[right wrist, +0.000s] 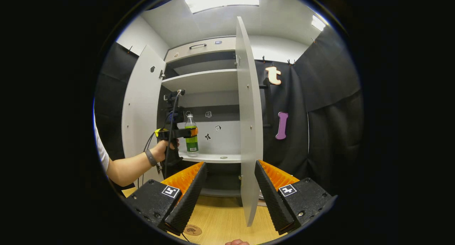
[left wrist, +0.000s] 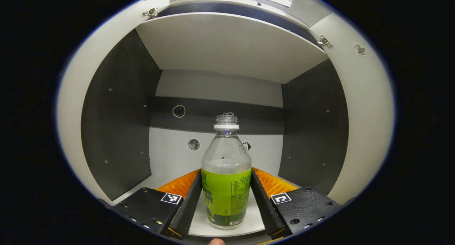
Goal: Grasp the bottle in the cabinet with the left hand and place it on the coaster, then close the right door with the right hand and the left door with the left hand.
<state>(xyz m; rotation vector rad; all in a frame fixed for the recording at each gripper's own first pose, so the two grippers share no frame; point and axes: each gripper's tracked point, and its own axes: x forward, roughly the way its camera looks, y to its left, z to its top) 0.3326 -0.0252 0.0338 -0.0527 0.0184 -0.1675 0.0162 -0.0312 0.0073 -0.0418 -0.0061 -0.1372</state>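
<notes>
A clear bottle (left wrist: pixel 226 156) with a green label and no cap stands upright on the cabinet shelf (left wrist: pixel 199 225). My left gripper (left wrist: pixel 225 174) has a finger pressed against each side of the label. In the right gripper view the same bottle (right wrist: pixel 192 140) stands at the shelf's left part, with the left gripper (right wrist: pixel 193 132) around it, held by a person's hand (right wrist: pixel 165 147). My right gripper (right wrist: pixel 230 165) hangs open and empty over the wooden table, in front of the edge of the open right door (right wrist: pixel 249 113). A round brown coaster (right wrist: pixel 192 230) lies on the table below.
The left door (right wrist: pixel 142 106) stands wide open. An upper shelf (left wrist: pixel 227 42) spans the compartment above the bottle. Dark side walls (left wrist: pixel 117 124) flank the compartment. The wooden table (right wrist: pixel 224 220) runs in front of the cabinet.
</notes>
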